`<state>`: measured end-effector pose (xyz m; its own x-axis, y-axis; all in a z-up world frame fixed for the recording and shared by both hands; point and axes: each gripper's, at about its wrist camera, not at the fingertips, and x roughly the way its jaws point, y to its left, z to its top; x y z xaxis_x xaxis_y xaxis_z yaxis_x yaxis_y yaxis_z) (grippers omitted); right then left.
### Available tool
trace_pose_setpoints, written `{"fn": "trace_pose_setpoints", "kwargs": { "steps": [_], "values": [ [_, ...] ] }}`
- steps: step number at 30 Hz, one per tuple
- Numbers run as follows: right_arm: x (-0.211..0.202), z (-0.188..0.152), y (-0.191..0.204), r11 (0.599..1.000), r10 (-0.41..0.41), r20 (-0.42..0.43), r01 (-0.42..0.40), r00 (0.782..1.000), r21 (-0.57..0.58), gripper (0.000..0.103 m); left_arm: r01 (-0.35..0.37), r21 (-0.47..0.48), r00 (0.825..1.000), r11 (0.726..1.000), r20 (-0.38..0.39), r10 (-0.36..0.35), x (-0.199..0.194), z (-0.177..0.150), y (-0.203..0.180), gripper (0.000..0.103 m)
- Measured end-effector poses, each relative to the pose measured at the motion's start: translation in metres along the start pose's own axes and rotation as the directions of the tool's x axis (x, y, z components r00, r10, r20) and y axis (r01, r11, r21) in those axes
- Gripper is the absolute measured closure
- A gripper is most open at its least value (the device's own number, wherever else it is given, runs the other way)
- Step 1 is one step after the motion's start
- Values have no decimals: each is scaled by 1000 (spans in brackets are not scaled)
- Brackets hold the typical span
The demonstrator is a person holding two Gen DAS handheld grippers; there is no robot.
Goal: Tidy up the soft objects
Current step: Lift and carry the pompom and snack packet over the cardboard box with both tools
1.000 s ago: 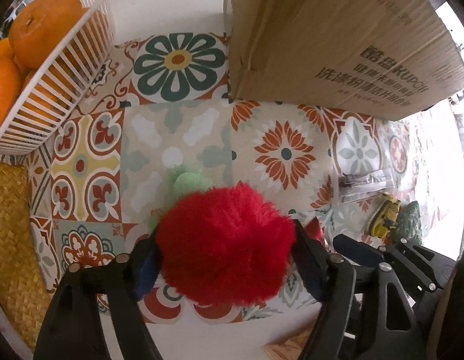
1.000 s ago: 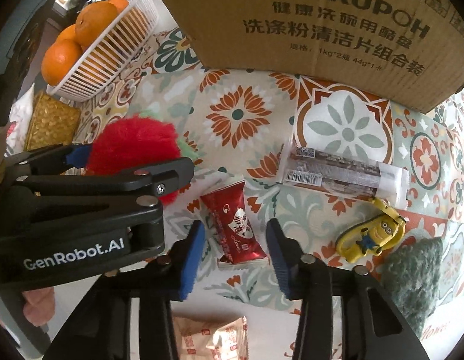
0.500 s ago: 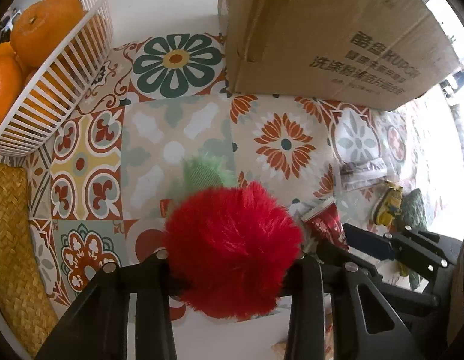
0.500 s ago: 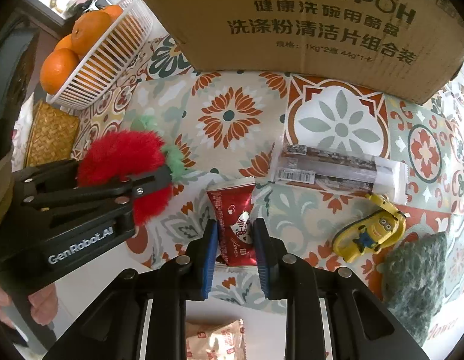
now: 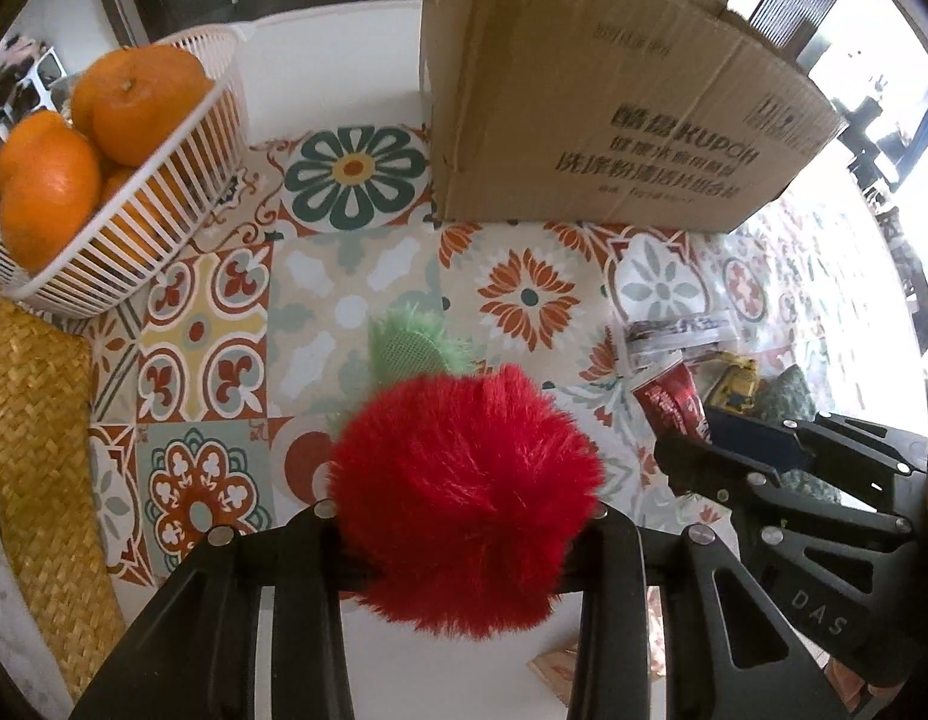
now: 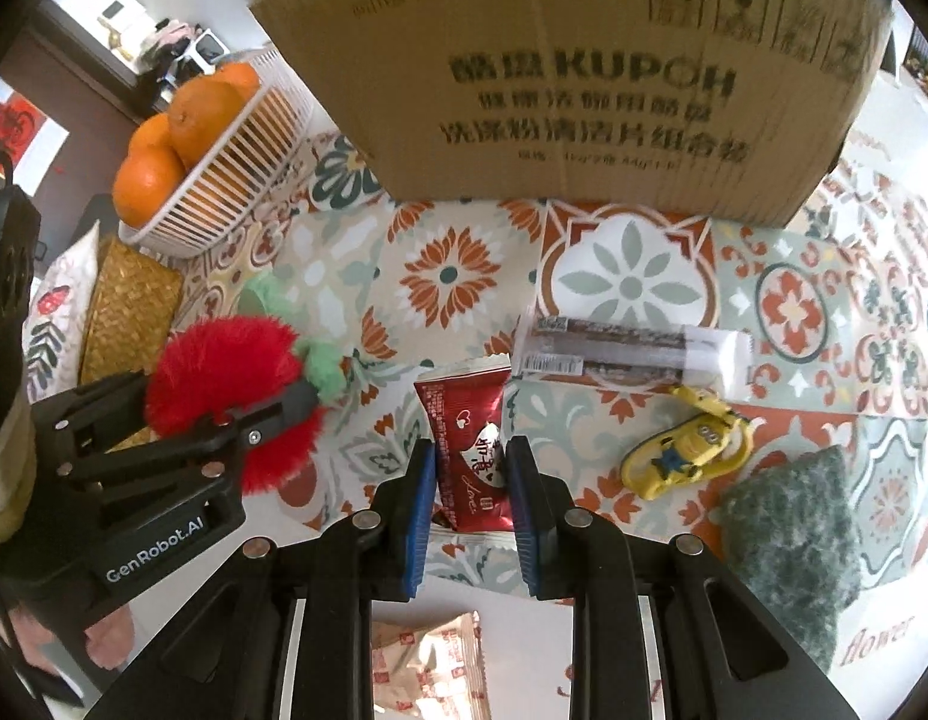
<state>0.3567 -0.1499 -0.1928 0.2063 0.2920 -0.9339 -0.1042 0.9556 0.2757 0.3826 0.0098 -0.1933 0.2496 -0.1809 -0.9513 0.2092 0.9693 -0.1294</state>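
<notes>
A fluffy red plush with a green tuft (image 5: 464, 504) is squeezed between the jaws of my left gripper (image 5: 464, 525), lifted off the patterned cloth. The same red plush (image 6: 230, 372) shows at the left of the right wrist view, held by the left gripper (image 6: 248, 414). My right gripper (image 6: 471, 480) is shut on a red snack packet (image 6: 466, 432), blue pads pressing its sides. In the left wrist view the red packet (image 5: 667, 399) sits at the right in the right gripper (image 5: 712, 444). A large cardboard box (image 5: 589, 102) stands behind.
A white basket of oranges (image 5: 134, 222) and a woven mat (image 5: 38, 450) lie to the left. On the cloth sit a clear-wrapped bar (image 6: 631, 348), a yellow toy (image 6: 685, 450), a dark green sponge (image 6: 793, 540) and a beige packet (image 6: 428, 666) near the front edge.
Both grippers closed, the left on the red plush and the right on the red packet. Both then rose, lifting their objects off the cloth.
</notes>
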Motion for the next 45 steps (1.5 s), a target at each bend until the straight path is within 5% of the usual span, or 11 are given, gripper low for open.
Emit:
{"fn": "trace_pose_setpoints", "kwargs": {
  "steps": [16, 45],
  "values": [
    [-69, 6, 4, 1000, -13, 171, 14, 985, -8, 78, 21, 5, 984, 1000, 176, -21, -77, 11, -26, 66],
    [-177, 38, 6, 999, 3, 440, 15, 898, -37, 78, 35, 79, 908, 996, 414, -65, -167, 62, -66, 66]
  ]
}}
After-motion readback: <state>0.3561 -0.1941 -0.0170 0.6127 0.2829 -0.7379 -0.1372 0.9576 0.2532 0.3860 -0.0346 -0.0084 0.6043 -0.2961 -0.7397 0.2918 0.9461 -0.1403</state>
